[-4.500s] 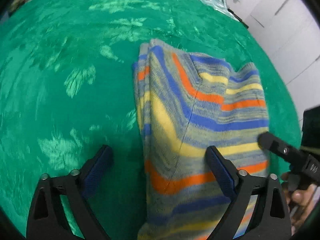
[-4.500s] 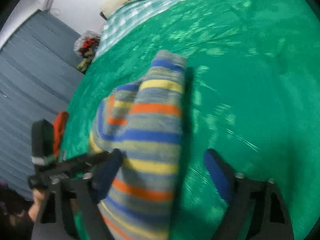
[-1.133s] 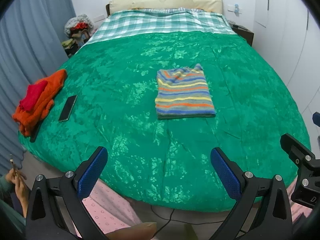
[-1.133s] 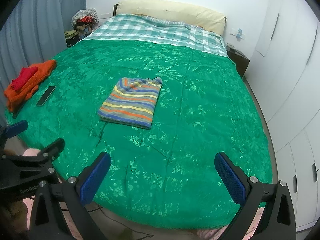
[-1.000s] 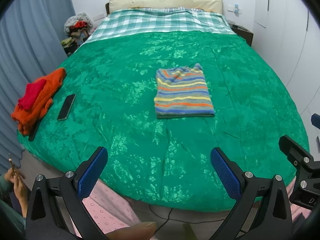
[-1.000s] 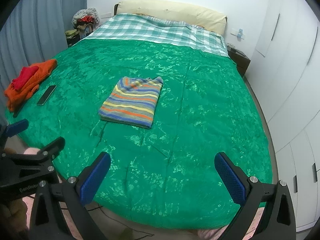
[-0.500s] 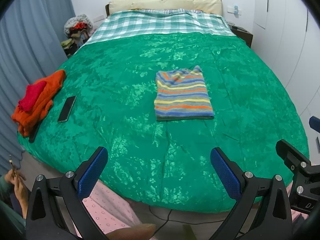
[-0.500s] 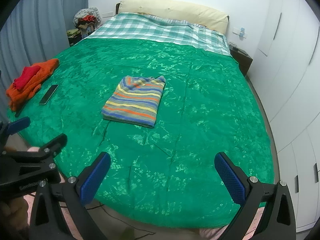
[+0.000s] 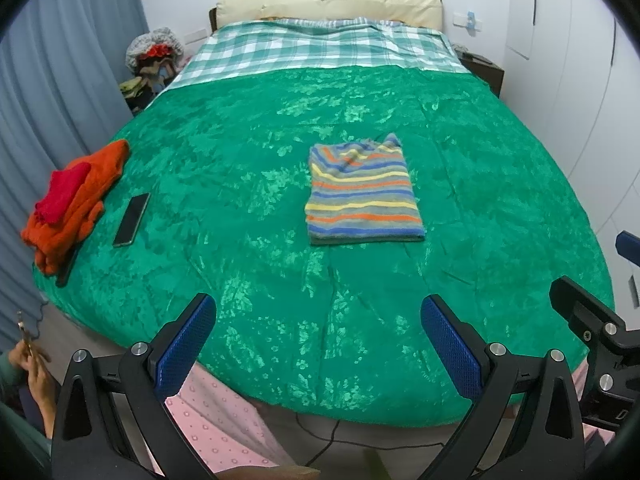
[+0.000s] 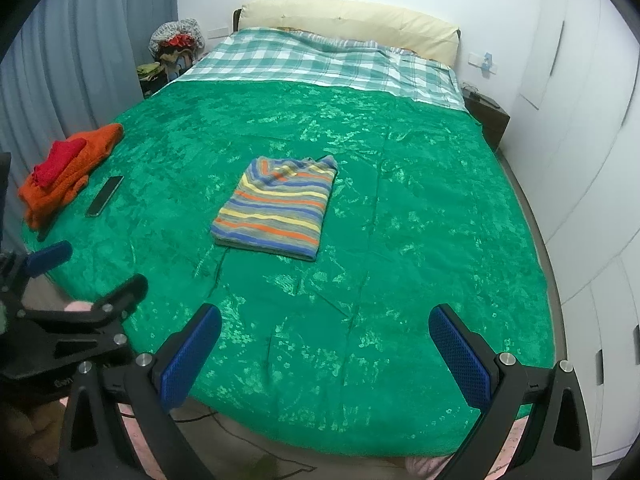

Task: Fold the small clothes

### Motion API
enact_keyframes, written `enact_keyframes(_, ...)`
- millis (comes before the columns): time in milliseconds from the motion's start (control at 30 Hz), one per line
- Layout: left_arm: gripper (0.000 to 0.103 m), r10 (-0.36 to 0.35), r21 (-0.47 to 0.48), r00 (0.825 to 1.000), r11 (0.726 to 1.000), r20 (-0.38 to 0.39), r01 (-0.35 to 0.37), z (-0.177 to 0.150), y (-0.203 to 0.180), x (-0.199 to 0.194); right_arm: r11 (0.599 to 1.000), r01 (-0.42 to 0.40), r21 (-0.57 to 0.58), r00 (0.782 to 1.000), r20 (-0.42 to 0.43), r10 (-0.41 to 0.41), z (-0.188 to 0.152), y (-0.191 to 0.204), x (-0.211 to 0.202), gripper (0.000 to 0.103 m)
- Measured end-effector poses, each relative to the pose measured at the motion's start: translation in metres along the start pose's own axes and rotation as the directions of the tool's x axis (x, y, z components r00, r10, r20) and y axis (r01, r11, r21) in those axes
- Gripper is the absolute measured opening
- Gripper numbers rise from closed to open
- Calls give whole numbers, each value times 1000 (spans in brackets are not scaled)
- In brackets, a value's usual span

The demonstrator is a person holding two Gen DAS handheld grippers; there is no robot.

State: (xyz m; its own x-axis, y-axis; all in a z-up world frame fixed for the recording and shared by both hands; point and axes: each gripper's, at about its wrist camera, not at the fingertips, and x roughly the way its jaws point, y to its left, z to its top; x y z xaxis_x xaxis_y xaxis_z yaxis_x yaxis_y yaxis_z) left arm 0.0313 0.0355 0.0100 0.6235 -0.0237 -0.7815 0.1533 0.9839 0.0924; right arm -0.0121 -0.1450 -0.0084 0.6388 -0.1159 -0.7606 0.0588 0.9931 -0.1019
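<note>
A striped garment point(image 9: 362, 194), folded into a neat rectangle, lies flat in the middle of the green bedspread point(image 9: 248, 264); it also shows in the right wrist view point(image 10: 278, 212). My left gripper point(image 9: 318, 340) is open and empty, held back beyond the foot of the bed, far from the garment. My right gripper point(image 10: 326, 350) is open and empty, also held back at the foot of the bed. Each gripper shows at the edge of the other's view.
An orange and red pile of clothes point(image 9: 72, 200) and a black phone point(image 9: 132, 220) lie at the bed's left edge. A checked sheet point(image 9: 320, 48) and pillow are at the head. White wardrobes point(image 10: 592, 120) stand right, grey curtains left. A person's hand point(image 9: 36, 364) is lower left.
4.5 s ago both grippers were close over the garment; now they have pulled far back to the foot of the bed. Over the last second the views hardly shift.
</note>
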Motion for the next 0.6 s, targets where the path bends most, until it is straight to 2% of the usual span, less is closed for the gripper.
enact_keyframes(600,103,2,-4,1000,1000,6,-2,2,1,0,1000,0,7,1000,-10,0,5,-3,0,102)
